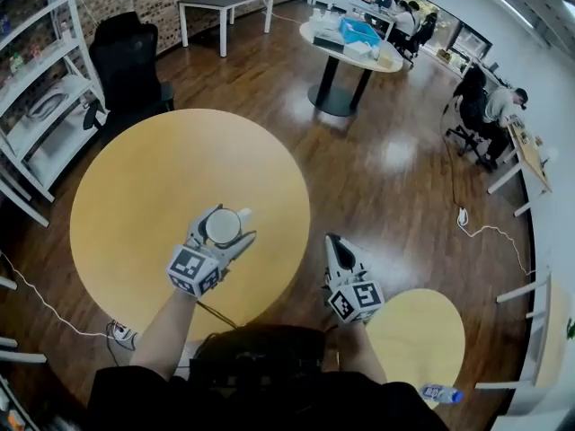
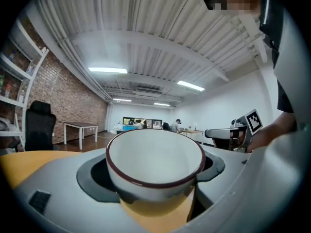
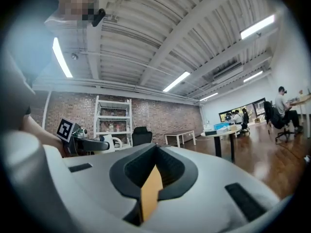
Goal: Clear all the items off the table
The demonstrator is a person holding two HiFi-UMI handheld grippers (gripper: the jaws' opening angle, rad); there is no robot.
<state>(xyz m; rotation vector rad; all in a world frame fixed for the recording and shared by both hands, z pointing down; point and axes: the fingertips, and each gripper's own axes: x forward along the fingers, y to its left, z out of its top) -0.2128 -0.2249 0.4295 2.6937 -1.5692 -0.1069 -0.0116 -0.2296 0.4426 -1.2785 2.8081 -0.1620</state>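
Left hand-held gripper (image 1: 225, 225) clamped on white cup (image 2: 154, 161) with dark red rim, cup upright, over round yellow bench (image 1: 153, 178) near its front edge. Right hand-held gripper (image 1: 332, 242) jaws together, just beyond bench's right edge, over wood floor (image 1: 386, 178).

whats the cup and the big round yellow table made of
Cup: likely glazed ceramic, glossy white with a dark rim line; enamel is possible. Table: smooth yellow top with no visible grain and a soft sheen, probably laminate or painted board.
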